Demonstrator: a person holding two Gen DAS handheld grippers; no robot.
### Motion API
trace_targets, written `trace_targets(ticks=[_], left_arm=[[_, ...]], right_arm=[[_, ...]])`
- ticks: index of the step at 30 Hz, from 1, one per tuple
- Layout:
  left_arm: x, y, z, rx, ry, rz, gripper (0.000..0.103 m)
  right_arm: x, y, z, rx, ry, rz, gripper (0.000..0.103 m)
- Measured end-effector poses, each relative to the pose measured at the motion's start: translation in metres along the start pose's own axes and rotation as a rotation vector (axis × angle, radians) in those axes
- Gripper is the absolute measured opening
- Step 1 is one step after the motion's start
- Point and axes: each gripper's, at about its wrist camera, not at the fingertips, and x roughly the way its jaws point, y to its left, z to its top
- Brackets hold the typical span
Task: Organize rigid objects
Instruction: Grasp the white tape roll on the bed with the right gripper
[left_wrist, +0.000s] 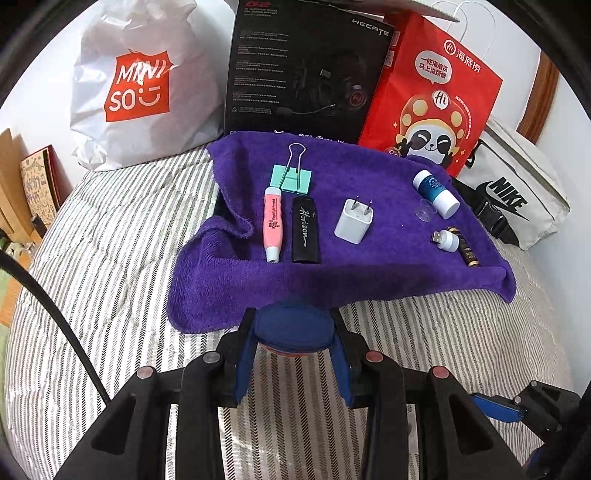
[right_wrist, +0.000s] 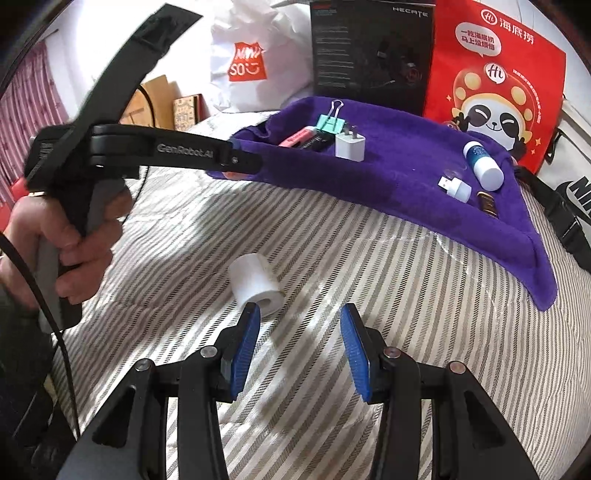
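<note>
Gripping a round blue disc (left_wrist: 293, 328), left hand-held gripper (left_wrist: 293, 354); right hand-held gripper (right_wrist: 299, 343) agape beside smooth white roll (right_wrist: 255, 282).

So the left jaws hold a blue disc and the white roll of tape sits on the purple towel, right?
Not quite. The white roll of tape lies on the striped bedcover, off the purple towel, as the right wrist view shows. The left gripper does hold the blue disc.
</note>
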Motion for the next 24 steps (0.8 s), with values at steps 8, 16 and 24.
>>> trace_targets(ticks=[8, 16, 24], left_arm=[[0.000, 0.001, -0.003, -0.004, 0.015, -0.014, 0.035], [-0.005, 0.004, -0.001, 0.020, 0.014, 0.003, 0.035], [0.000, 0.003, -0.008, 0.030, 0.038, -0.007, 0.035]], right_arm=[[0.005, 0.013, 0.008, -0.013, -0.031, 0.059, 0.048], [0.031, 0.015, 0.016, -0.027, -0.026, 0.038, 0.030], [0.009, 0.001, 0.014, -0.042, -0.084, -0.131, 0.030]])
